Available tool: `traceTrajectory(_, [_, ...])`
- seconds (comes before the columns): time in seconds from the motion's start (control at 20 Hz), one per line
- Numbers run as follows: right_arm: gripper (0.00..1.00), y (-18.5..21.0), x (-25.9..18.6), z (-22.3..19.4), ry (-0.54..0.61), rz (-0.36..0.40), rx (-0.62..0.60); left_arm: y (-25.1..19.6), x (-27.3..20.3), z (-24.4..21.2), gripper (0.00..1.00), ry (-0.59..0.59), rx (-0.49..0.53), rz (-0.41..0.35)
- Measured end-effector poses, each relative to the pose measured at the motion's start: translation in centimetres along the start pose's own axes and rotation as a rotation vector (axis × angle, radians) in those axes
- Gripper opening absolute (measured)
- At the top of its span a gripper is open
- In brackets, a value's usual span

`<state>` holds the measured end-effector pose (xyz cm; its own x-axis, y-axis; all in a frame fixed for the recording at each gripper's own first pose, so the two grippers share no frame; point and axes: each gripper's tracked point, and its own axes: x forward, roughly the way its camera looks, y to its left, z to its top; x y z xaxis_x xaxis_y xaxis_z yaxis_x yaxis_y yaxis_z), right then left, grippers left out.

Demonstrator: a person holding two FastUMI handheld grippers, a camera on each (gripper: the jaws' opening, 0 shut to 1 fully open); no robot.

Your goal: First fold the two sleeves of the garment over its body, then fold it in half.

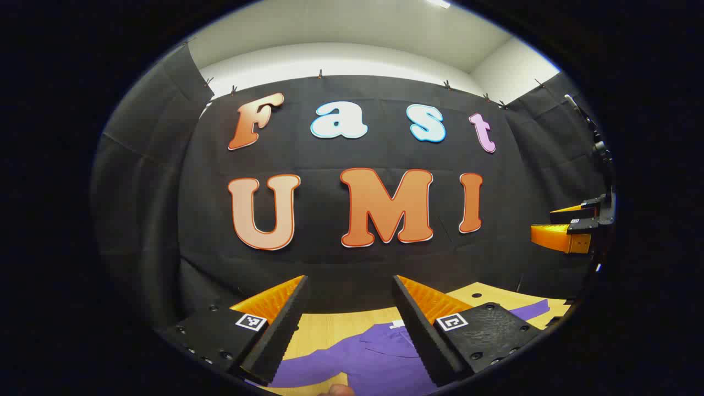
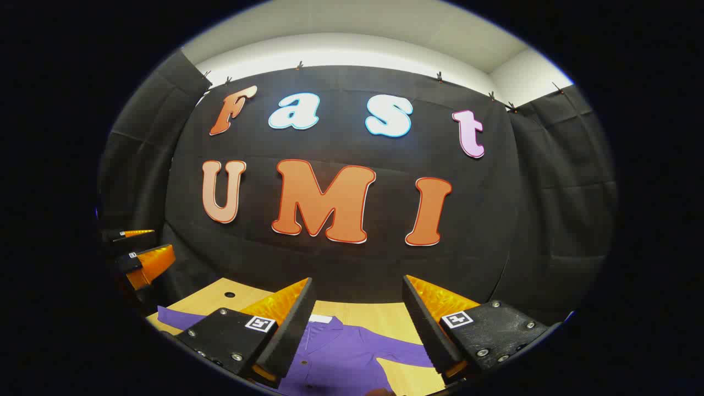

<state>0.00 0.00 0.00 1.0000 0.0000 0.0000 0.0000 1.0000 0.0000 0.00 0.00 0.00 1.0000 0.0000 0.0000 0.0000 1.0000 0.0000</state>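
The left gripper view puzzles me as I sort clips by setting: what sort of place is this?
Probably a recording booth, not a home: black cloth clipped up as walls, a wooden table with a purple shirt spread flat, and the left gripper held above it, jaws apart.

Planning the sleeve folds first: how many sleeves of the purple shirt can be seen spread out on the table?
2. On the purple shirt, one sleeve stretches toward the right gripper's side, the other sleeve toward the left gripper's side. Both lie unfolded; their cuffs are partly hidden.

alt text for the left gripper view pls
The open left gripper hangs above a purple shirt lying on a wooden table. The right gripper, also open, shows at the right edge before the black cloth wall.
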Motion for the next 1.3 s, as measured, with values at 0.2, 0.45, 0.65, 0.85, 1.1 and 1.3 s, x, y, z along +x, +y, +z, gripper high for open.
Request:
traceTrajectory(0.2, [0.94,0.5,0.0,-0.3,0.011,0.011,-0.009,0.2,-0.4,0.2,0.94,-0.007,-0.030,0.016])
traceTrajectory(0.45, [0.94,-0.5,0.9,-2.6,0.041,0.011,0.001,-1.3,0.1,-0.8,0.96,0.012,-0.041,0.019])
traceTrajectory(0.65, [0.94,-2.0,2.4,-3.6,0.051,0.033,0.017,-1.9,1.0,-0.7,0.94,-0.010,-0.035,0.069])
traceTrajectory(0.85, [0.94,-2.4,4.0,-4.7,0.047,0.073,0.028,-2.9,1.9,-1.0,0.96,-0.023,-0.020,0.103])
traceTrajectory(1.1, [0.94,-5.3,5.2,-8.5,0.114,0.046,0.045,-4.2,2.5,-1.9,0.95,0.005,0.020,0.092])
traceTrajectory(1.3, [0.94,-9.1,5.6,-12.0,0.186,-0.019,0.052,-5.0,2.7,-2.4,0.95,0.023,0.035,0.086])
